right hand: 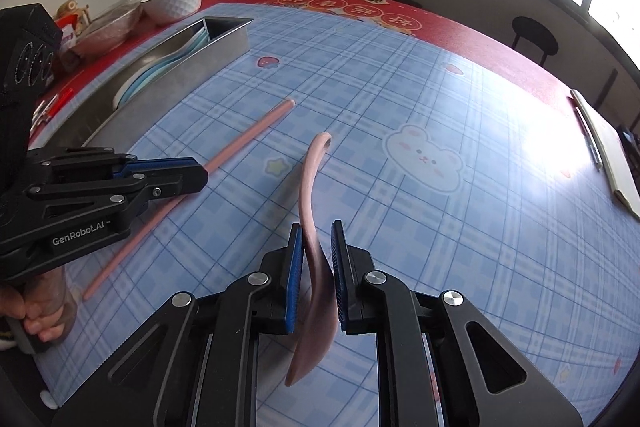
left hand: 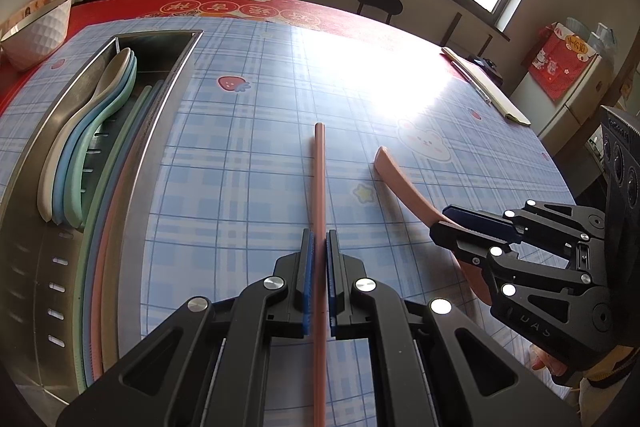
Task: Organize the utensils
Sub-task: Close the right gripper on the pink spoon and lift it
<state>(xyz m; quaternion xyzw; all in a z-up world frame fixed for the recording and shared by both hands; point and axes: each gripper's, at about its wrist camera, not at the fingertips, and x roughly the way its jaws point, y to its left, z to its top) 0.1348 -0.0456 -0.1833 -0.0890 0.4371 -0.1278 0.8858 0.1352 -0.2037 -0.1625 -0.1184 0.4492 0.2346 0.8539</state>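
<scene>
Two tools are at work over my blue plaid table [left hand: 248,131]. From the left wrist, my left tool [left hand: 320,259] is clamped on a pink chopstick [left hand: 319,179] pointing away across the table, with the steel utensil tray [left hand: 160,131] of pastel spoons [left hand: 80,147] off to its left. From the right wrist, my right tool [right hand: 316,267] grips a pink spoon [right hand: 310,187] by its handle, bowl end nearest the camera.

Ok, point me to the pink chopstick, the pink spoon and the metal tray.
pink chopstick [left hand: 319,183], left wrist view, on the shaft ahead of the fingers.
pink spoon [right hand: 309,183], right wrist view, on the handle above the fingers.
metal tray [left hand: 160,115], left wrist view, on its right rim.
</scene>
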